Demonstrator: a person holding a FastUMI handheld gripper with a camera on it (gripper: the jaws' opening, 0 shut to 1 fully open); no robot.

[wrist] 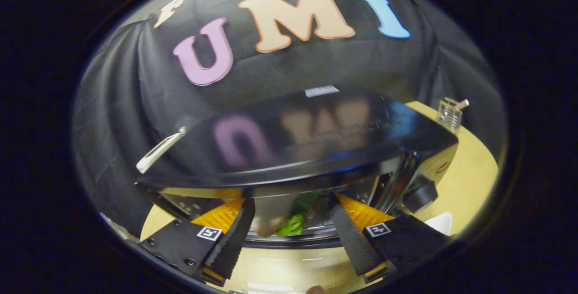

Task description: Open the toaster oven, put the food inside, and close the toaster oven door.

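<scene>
- Pale wooden tabletop runs under everything, black cloth wall behind, a small wire basket off past the oven's right corner
- From the gripper view I see the toaster oven dead ahead and close, its glossy black top above my fingers, control knob to the right
- My gripper stands wide open, holding nothing
- Green food shows just ahead between the fingers, seemingly inside the oven
- I judge the door lies straight forward, its long edge crossing the fingers
</scene>
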